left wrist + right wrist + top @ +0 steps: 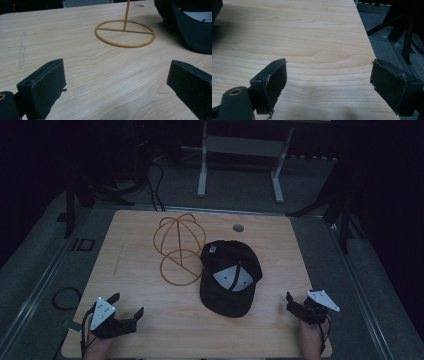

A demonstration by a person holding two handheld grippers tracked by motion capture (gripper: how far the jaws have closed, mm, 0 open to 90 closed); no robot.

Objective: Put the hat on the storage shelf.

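Both grippers sit at the near table edge, jaws spread wide, nothing between them: left gripper (pixel 127 306) at about 7 o'clock on the wooden table (pixel 130 270), right gripper (pixel 292 301) at about 4 o'clock. In the left gripper view its left gripper (pixel 115 82) jaws frame bare wood, aimed toward the stand; in the right gripper view the right gripper (pixel 328 82) jaws also frame bare wood near the table's right edge. Looks like a parked, ready pose, each hand held wide of the work so the middle stays reachable. Black cap (pixel 230 277) lies near table centre, slightly toward 3 o'clock, upside down with the inside facing up, a pale lining patch showing and a small light tag near its rim; the tag is too small to read. No brand legible. Gold wire hat stand (pixel 178 251) stands upright at about 11 o'clock from the cap, its ring base just beside or touching the cap's rim, can't tell which. Likely job: cap goes onto the stand, not started. Small round grommet hole (pixel 238 227) at 12 o'clock near the far edge. A loop of cable (pixel 66 298) lies on the floor at 8 o'clock.
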